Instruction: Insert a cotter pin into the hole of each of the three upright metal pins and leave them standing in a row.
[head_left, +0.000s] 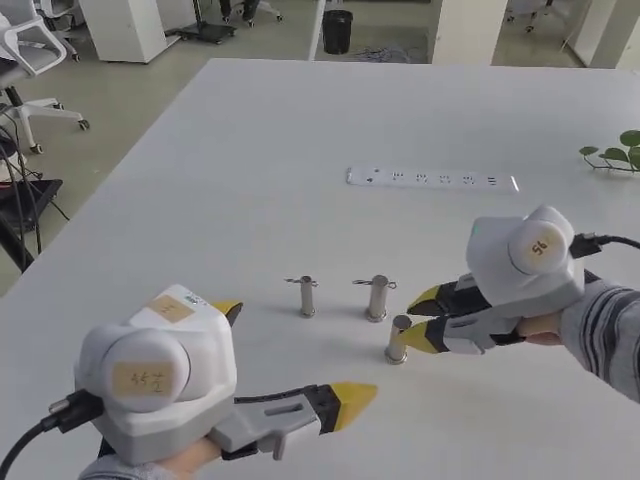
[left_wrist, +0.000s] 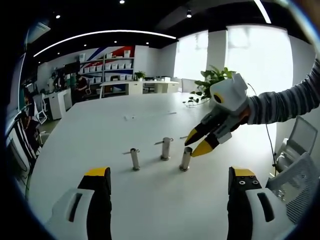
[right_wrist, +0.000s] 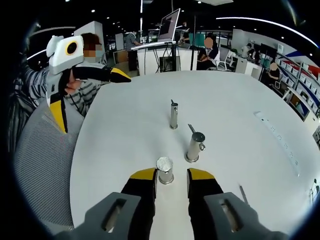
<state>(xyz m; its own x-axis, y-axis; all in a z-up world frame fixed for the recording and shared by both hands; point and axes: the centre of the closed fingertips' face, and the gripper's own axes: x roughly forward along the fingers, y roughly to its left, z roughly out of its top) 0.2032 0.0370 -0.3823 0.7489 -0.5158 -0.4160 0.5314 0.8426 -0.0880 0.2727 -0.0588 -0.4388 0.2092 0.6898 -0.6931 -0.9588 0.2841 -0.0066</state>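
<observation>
Two metal pins (head_left: 376, 298) carry cotter pins (head_left: 300, 281); the third pin (head_left: 398, 340) stands empty between the right gripper's (head_left: 422, 318) parted jaws, left gripper (head_left: 294, 350) likewise released.

White counter (head_left: 250, 150), plain top. Three metal pins upright on it. Far-left pin (head_left: 307, 297) and middle pin (head_left: 377, 298) side by side, each with cotter pin (head_left: 296, 281) crosswise through head. Near pin (head_left: 398, 339) just right of middle pin, closer to viewer. White power strip (head_left: 432, 179) lying flat, well beyond pins.
</observation>
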